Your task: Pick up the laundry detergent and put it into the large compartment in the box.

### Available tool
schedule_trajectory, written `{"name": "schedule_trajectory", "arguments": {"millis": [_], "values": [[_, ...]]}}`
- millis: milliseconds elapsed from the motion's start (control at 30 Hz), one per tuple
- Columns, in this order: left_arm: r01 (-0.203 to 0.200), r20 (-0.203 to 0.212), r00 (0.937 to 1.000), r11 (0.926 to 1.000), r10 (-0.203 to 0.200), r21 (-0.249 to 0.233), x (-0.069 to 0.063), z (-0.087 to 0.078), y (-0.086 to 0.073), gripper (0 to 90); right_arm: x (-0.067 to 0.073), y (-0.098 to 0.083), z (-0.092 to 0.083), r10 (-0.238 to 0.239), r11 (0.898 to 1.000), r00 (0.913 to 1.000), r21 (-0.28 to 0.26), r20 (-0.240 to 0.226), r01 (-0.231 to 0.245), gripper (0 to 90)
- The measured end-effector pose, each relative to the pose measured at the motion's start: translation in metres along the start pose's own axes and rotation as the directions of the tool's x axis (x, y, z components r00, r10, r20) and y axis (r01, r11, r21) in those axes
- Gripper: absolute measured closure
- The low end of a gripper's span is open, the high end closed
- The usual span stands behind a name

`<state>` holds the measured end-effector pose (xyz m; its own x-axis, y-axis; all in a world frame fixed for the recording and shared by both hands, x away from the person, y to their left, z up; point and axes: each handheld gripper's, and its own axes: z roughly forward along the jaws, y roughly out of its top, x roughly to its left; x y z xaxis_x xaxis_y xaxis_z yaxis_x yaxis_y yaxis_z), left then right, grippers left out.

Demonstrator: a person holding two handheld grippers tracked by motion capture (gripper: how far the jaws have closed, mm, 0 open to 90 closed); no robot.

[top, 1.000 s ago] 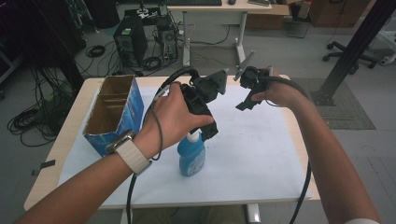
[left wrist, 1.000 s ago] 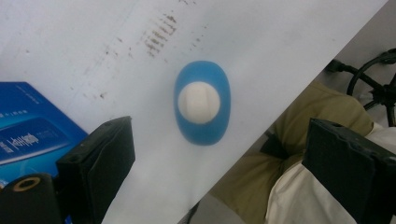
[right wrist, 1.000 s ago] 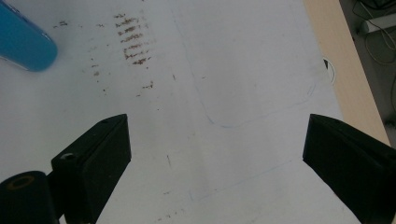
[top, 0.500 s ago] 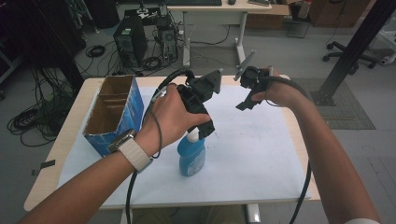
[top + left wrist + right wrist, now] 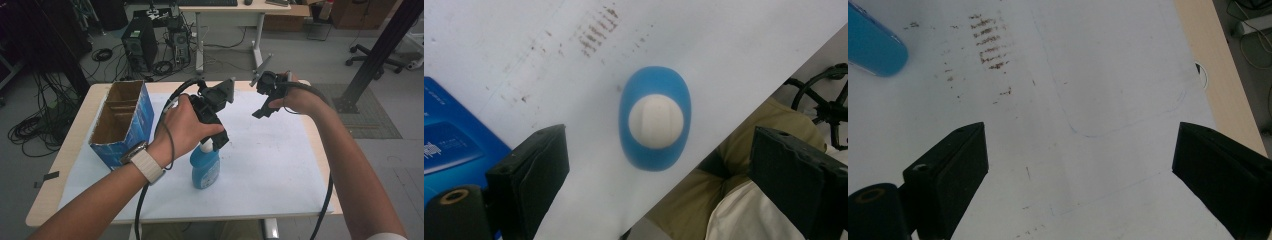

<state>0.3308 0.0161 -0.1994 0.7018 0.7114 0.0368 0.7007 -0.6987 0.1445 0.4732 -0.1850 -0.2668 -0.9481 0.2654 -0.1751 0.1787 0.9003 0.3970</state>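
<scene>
The left gripper (image 5: 220,142) hangs directly above the blue bottle (image 5: 205,167), pointing down. In the left gripper view the bottle's white cap (image 5: 656,121) sits between the two jaws, which stand spread wide and clear of it on both sides; nothing is grasped. This alignment suits a straight descent onto the cap or neck.

The bottle stands upright on the white sheet (image 5: 270,165) covering the table (image 5: 65,150), near the front edge and just beside the blue cardboard box (image 5: 121,122), whose top is open. The box lies to the bottle's left, so room on that side is tight; the sheet to the right is bare.

The right gripper (image 5: 261,111) is held above the far right part of the sheet, well apart from the bottle, jaws spread and empty. It keeps out of the left gripper's path. The table's right edge (image 5: 1218,75) lies close beside it.
</scene>
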Motion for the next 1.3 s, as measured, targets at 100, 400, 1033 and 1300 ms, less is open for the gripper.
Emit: {"name": "schedule_trajectory", "arguments": {"millis": [100,400,1033,1300], "values": [[0.002,0.014,0.9999,1.0000,-0.002,0.004,0.001,0.005,0.000,10.1,0.000,0.000,0.001,-0.002,1.000,1.0000,-0.001,-0.002,0.002,7.9],[-0.004,0.025,0.9997,1.0000,0.004,0.002,0.002,0.016,0.001,10.1,-0.001,-0.001,0.001,0.001,1.000,1.0000,0.000,-0.001,-0.001,7.9],[0.009,0.037,0.9993,1.0000,-0.009,-0.001,0.004,0.036,0.001,10.1,-0.001,-0.001,0.002,0.000,1.000,1.0000,0.003,-0.002,0.000,7.8],[0.007,0.039,0.9992,1.0000,-0.007,-0.003,0.005,0.044,-0.002,9.9,-0.002,0.000,0.003,0.001,1.000,1.0000,0.005,-0.003,-0.001,7.9]]}}
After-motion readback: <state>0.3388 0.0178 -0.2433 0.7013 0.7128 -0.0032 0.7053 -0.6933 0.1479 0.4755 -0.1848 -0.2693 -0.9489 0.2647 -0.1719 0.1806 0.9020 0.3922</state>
